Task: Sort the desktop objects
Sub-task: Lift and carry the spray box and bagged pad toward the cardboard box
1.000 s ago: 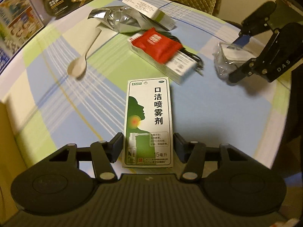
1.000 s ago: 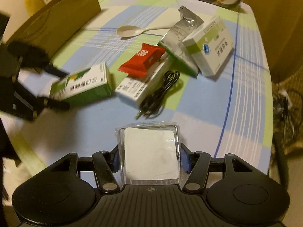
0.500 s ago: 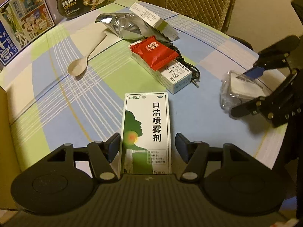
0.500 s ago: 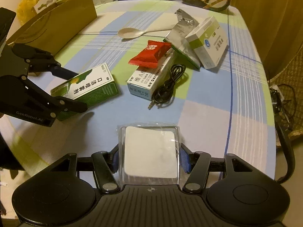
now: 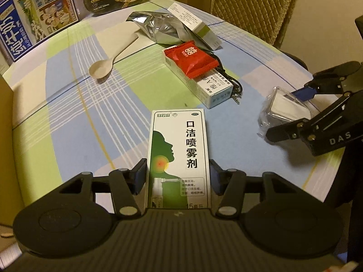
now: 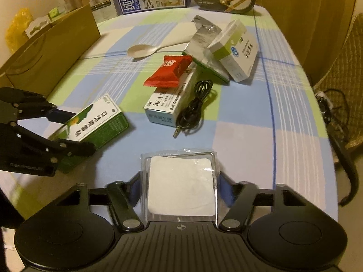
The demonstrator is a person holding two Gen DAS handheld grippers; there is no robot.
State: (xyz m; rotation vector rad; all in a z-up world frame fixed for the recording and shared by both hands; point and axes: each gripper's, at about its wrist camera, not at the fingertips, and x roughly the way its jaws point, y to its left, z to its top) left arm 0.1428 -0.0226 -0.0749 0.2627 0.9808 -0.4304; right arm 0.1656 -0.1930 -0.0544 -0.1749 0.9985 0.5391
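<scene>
The left gripper [image 5: 178, 173] straddles a green-and-white spray box [image 5: 179, 156] that lies flat on the checked tablecloth [image 5: 68, 117]; its jaws have just been closing, and the 2 blue pads now sit against the long sides of the box, gripping it. From the right wrist view the same box [image 6: 95, 122] sits low at the left, between the black fingers [image 6: 68, 146] of that gripper. The right gripper [image 6: 180, 185] has its jaws around a clear plastic packet [image 6: 181, 185] holding a white square pad; the jaws have just been opening a little, yet the pads look to be touching the packet's edges, and it rests on the cloth between them. In the left wrist view that packet [image 5: 283, 111] lies well to the right of the spray box. Toward the middle of the table a red snack sachet [image 6: 169, 72] lies on top of a long white medicine box [image 6: 170, 104], with a coiled black cable [image 6: 195, 106] just beside it. Behind them lie a pale spoon [image 6: 145, 49], a silver foil pouch [image 6: 204, 49] and another white-and-green carton [image 6: 236, 52] leaning on it. A brown cardboard box [image 6: 52, 52] stands along the left edge.
</scene>
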